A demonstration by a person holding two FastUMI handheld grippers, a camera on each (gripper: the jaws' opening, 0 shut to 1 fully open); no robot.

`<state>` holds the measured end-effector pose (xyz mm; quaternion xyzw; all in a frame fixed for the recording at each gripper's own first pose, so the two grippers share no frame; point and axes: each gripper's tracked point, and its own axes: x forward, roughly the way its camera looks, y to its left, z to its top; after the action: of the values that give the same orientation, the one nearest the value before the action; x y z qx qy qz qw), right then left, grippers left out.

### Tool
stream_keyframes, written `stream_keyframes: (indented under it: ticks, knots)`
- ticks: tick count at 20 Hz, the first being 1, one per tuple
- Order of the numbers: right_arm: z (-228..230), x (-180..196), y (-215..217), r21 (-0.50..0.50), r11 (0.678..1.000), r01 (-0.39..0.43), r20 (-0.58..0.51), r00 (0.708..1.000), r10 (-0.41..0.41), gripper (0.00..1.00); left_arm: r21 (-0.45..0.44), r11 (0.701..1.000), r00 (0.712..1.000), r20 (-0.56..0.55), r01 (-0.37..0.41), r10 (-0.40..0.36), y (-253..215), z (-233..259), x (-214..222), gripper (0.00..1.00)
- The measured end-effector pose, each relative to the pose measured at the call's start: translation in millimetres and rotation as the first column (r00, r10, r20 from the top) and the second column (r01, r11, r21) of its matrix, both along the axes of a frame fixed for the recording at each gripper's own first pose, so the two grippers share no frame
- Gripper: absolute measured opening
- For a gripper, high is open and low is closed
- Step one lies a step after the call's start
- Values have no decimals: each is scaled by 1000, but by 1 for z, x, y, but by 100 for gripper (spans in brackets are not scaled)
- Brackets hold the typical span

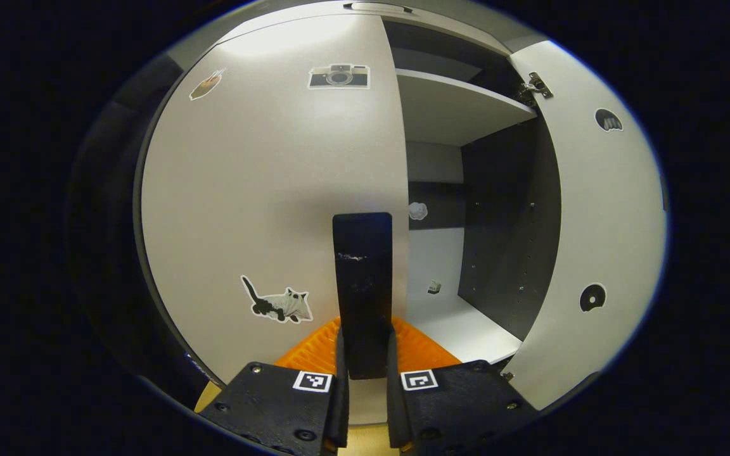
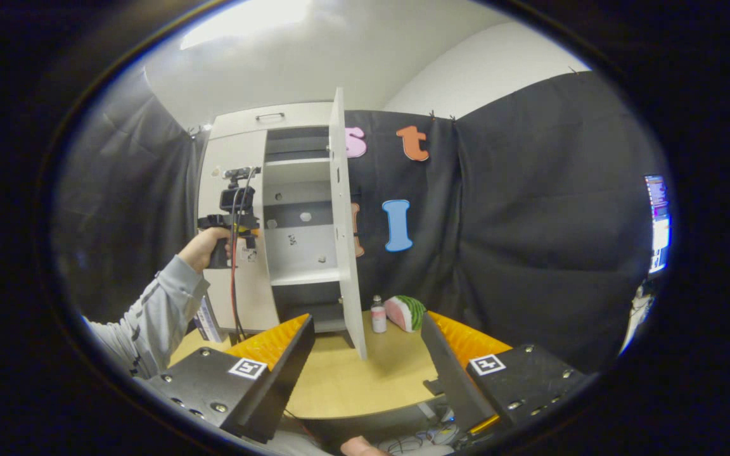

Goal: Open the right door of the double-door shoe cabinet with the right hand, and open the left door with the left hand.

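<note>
You're working the left door [image 1: 263,190], which is closed beside the right door [image 1: 599,209], already swung wide. Your left gripper [image 1: 365,373] is sitting narrow at its free edge; hook behind and pull steadily. Your right gripper [image 2: 365,354] is hanging wide, empty.

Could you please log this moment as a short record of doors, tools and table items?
right door: swung open, inner face with hinge visible
left door: appears shut, stickers on its front
left tool: at the left door's free edge, fingers close together; whether they press on anything cannot be told
right tool: open, drawn back from the cabinet
cabinet interior: shelves visible
table: small bottle and watermelon slice beside the right door
</note>
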<state>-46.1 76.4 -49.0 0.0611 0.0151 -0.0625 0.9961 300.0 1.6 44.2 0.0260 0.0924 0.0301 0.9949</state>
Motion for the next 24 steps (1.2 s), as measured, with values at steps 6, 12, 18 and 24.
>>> stream_keyframes:
  ticks: [6, 12, 18, 24]
  knots:
    - [0, -22, 1, 22, 1000, 4, 19, 1000, -4, 100, 0, 1000, 1000, -4, 18, -18, 5, -1, -14, 25]
    - [2, -37, 21, 39, 999, -26, 38, 999, 25, 100, 9, 999, 999, 23, 43, -43, 12, 0, -28, 25]
    - [-5, -47, 46, 2, 999, -48, 31, 998, 48, 100, -2, 998, 996, 61, 71, -70, 21, 0, -51, 25]
    - [1, -48, 66, -16, 997, -72, 40, 997, 73, 100, -15, 995, 993, 60, 102, -101, 32, 2, -75, 25]
